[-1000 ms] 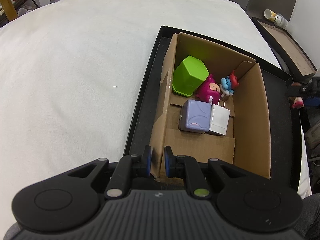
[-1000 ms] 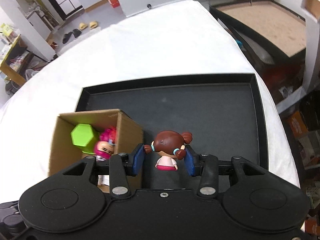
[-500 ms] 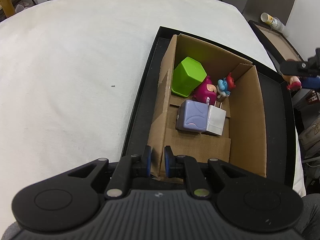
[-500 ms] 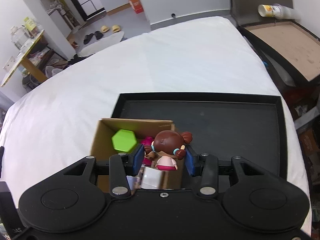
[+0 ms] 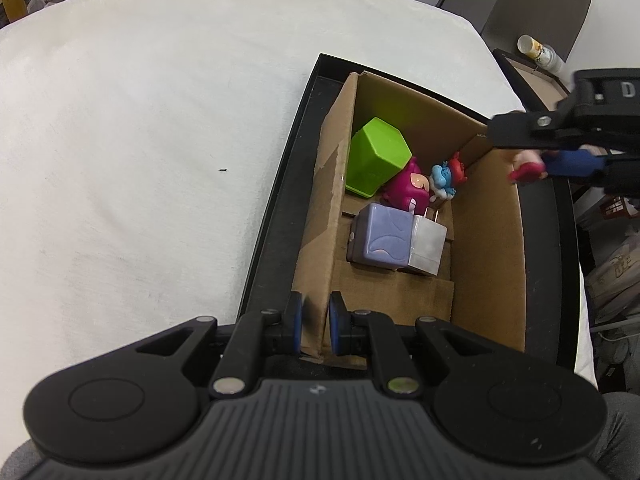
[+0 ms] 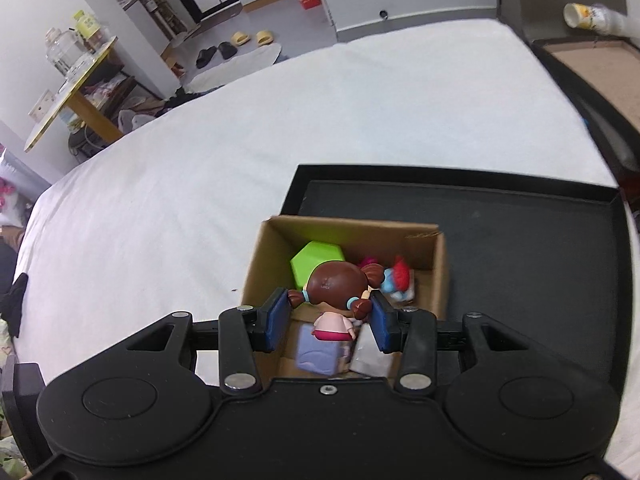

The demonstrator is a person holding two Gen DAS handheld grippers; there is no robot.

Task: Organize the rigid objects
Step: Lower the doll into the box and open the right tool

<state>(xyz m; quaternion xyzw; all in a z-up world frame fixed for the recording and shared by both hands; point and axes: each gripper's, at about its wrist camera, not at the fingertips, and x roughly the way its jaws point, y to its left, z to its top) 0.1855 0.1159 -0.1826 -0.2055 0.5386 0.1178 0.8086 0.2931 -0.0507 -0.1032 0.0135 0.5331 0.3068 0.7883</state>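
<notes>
The right gripper (image 6: 330, 320) holds the doll (image 6: 338, 300) upright, pinched by its head, directly above the cardboard box (image 6: 438, 272), whose near wall the left gripper (image 5: 315, 326) clamps.

A brown-haired doll (image 6: 335, 294) in pink hung upright above the open cardboard box (image 5: 486, 240), which held a green block (image 5: 376, 156), purple cube (image 5: 382, 238), white adapter (image 5: 427, 246) and two figurines.
</notes>
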